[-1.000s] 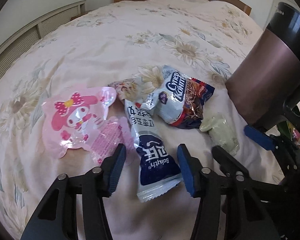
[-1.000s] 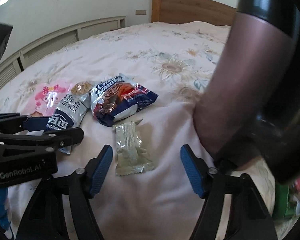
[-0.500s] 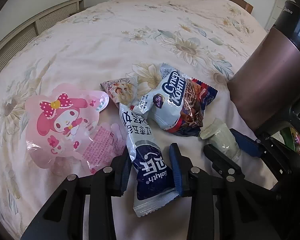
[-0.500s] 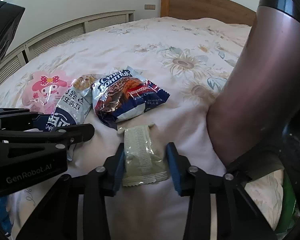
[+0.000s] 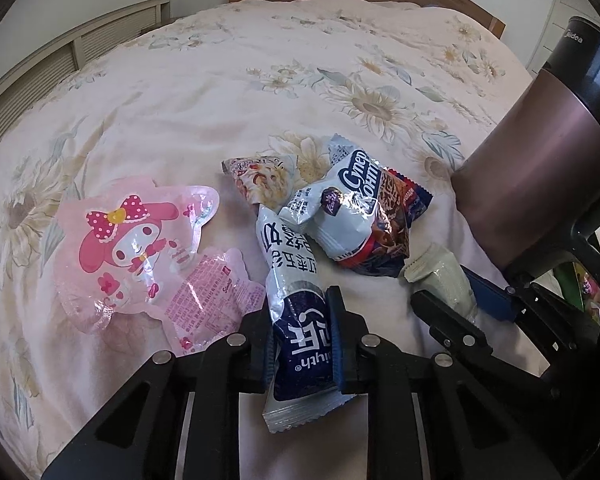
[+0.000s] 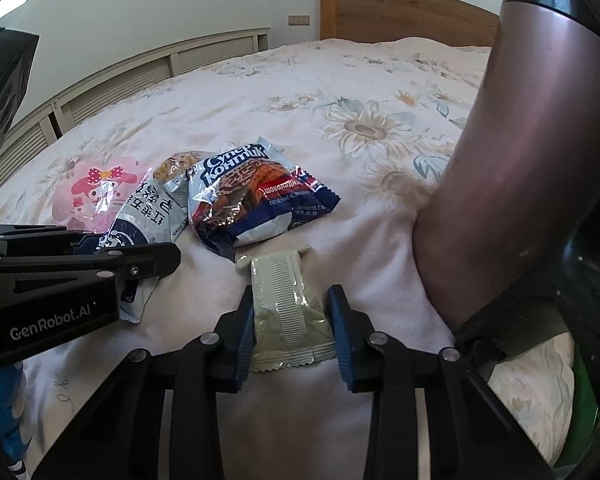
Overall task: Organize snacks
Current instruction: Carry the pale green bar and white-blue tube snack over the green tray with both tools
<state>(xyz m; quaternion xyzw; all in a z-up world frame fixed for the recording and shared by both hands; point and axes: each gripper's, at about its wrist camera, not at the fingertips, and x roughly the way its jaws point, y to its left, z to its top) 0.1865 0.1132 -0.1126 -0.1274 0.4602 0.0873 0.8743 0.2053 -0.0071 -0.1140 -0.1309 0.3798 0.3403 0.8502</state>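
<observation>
Two grips closing at once — left tongs just closed, clamped on blue-white packet at lower centre; right tongs just closed, pinching pale green packet. Both flat on bed, near ends offered — presumably for lifting out of pile.

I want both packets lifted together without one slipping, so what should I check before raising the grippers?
1. Left gripper pads on the blue-and-silver packet: ok; its jaws have just been closing and now pinch it.
2. Right gripper pads on the pale green packet: ok; the jaws have just been closing.
3. Grip depth on the blue-and-silver packet: not ok, its far end lies under the Cyrillic cookie bag.
4. Pale green packet free of neighbours: ok.
5. Brown pot clear of the right gripper: cannot tell.
</observation>
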